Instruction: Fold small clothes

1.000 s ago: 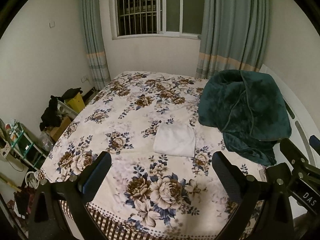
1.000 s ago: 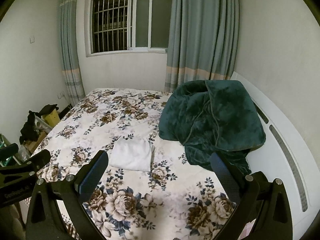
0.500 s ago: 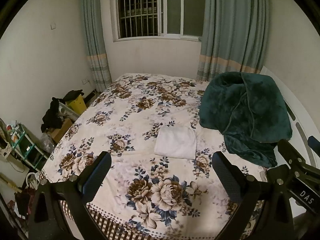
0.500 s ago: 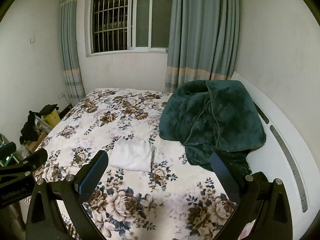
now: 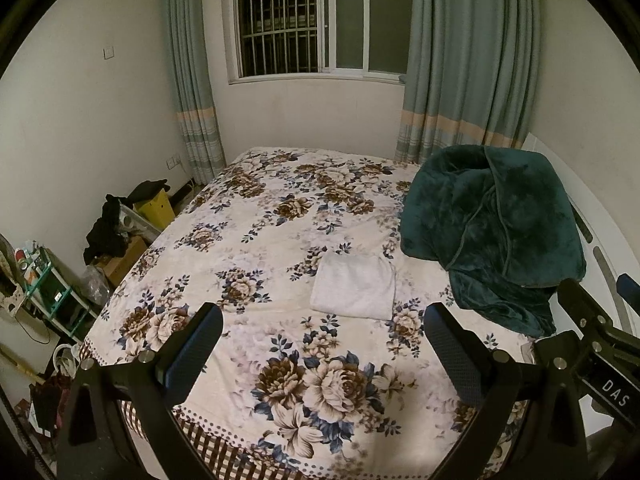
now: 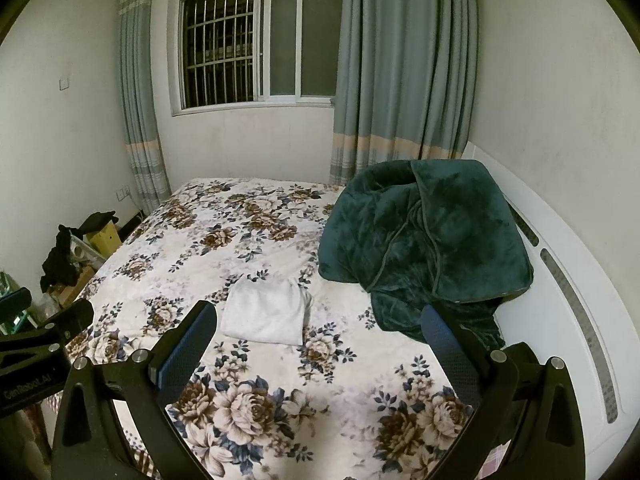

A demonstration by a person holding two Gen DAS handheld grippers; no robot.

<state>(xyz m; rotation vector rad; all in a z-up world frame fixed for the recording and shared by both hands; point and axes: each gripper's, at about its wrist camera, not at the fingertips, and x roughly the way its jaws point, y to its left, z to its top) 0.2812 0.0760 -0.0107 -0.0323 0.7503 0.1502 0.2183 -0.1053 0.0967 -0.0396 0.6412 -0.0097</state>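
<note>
A small white garment (image 5: 354, 286) lies folded into a flat rectangle in the middle of the floral bedspread (image 5: 280, 216). The right wrist view shows the same white garment (image 6: 266, 312) with a rumpled right edge. My left gripper (image 5: 322, 346) hangs open above the near part of the bed, well short of the garment, with nothing between its fingers. My right gripper (image 6: 318, 346) is open too, held back from the garment and empty. Each gripper's black frame shows at the edge of the other's view.
A dark green plush blanket (image 5: 492, 232) is heaped at the right side of the bed against the white headboard (image 6: 568, 280). Boxes, dark clothes (image 5: 106, 226) and a shelf (image 5: 44, 284) crowd the floor on the left. Window and curtains stand behind the bed.
Both views have tilted up and drawn back slightly, so the folded garment sits a little lower in frame. The garment itself has not moved.
</note>
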